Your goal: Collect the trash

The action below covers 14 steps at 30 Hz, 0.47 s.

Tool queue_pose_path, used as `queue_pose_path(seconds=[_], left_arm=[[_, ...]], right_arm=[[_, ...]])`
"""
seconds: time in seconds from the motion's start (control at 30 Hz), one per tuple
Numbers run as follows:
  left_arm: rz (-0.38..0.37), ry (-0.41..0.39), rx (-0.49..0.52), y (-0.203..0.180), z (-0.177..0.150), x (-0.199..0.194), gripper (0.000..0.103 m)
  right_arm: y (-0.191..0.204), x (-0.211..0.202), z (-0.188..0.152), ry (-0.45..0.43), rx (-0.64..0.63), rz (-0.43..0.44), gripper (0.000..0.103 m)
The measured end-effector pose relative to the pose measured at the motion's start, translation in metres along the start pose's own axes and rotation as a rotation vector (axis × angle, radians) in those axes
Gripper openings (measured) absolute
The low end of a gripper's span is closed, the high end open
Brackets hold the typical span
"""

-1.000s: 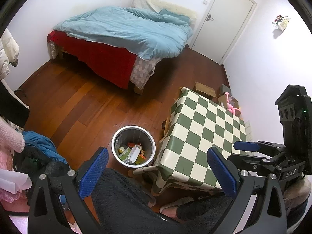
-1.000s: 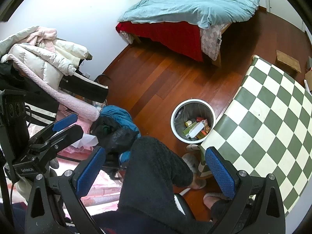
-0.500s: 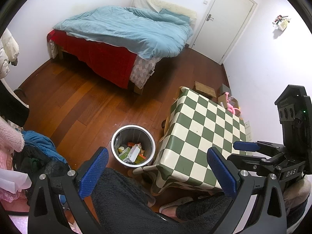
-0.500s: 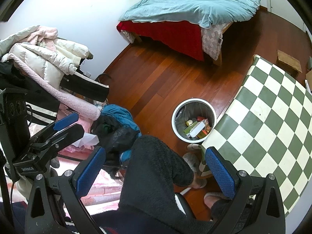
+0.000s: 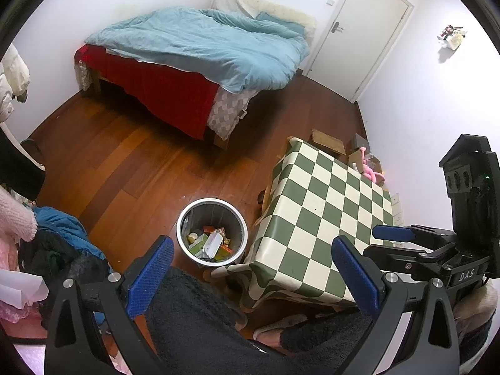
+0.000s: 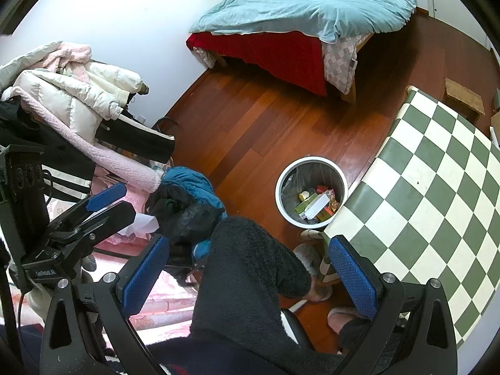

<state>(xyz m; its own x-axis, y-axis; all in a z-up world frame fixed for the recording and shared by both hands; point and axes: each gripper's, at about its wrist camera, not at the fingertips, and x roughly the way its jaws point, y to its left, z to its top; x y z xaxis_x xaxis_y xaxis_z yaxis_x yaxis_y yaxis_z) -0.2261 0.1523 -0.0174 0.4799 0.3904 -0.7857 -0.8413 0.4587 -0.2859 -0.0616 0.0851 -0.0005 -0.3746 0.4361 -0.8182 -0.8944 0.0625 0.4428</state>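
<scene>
Left wrist view: the left hand-held gripper spreads wide at lower centre, holding nothing. The trash bin (containing wrappers and cartons) stands on the floor, lower centre, beside the checkered tabletop. Lower right, the right hand-held gripper is likewise wide, empty.
</scene>
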Motion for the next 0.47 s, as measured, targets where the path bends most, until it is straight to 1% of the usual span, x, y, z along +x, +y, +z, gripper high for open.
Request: queue_pose_path(seconds=[0.47], left_arm=[[-0.008,-0.001,-0.006,0.0070,-0.0045,0.0000,0.103]], right_arm=[[0.0044,0.0030,0.0009,0.003,0.003,0.001,0.103]])
